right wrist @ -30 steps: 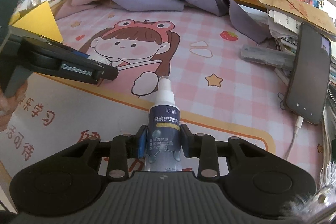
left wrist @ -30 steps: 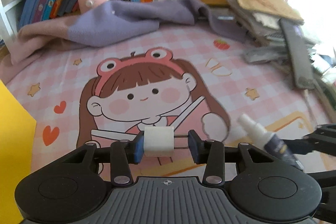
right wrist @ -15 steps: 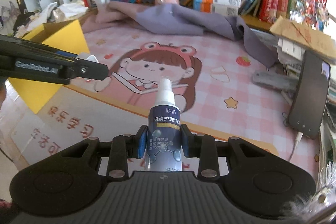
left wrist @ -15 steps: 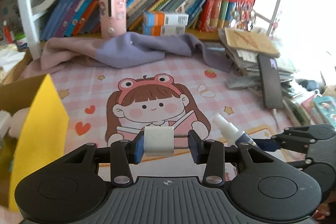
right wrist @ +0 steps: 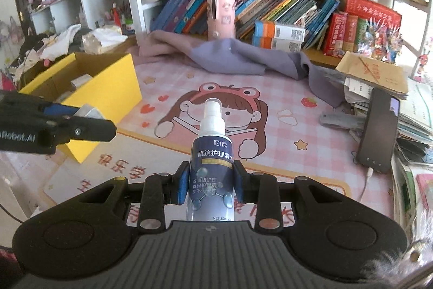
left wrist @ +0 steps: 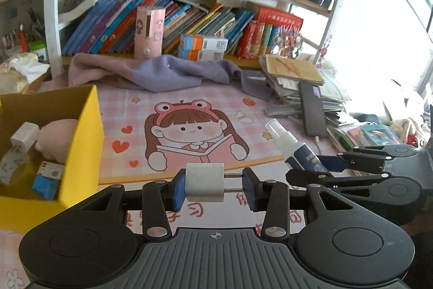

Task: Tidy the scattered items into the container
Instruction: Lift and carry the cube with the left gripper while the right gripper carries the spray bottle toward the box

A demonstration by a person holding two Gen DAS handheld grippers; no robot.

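My left gripper is shut on a white charger plug, its two prongs reaching to the right pad. It hangs above the pink cartoon mat, to the right of the yellow box. Inside the box lie another white charger, a pink soft toy and a blue packet. My right gripper is shut on a dark-blue spray bottle with a white nozzle, raised over the mat. The yellow box stands to its left, behind the left gripper.
A purple cloth lies crumpled at the back of the mat. A black phone leans on a pile of papers at the right. Books, a pink canister and small boxes fill the shelf behind.
Both grippers have risen and drawn back from the mat with their loads. The yellow box has come into view on the left in both views.
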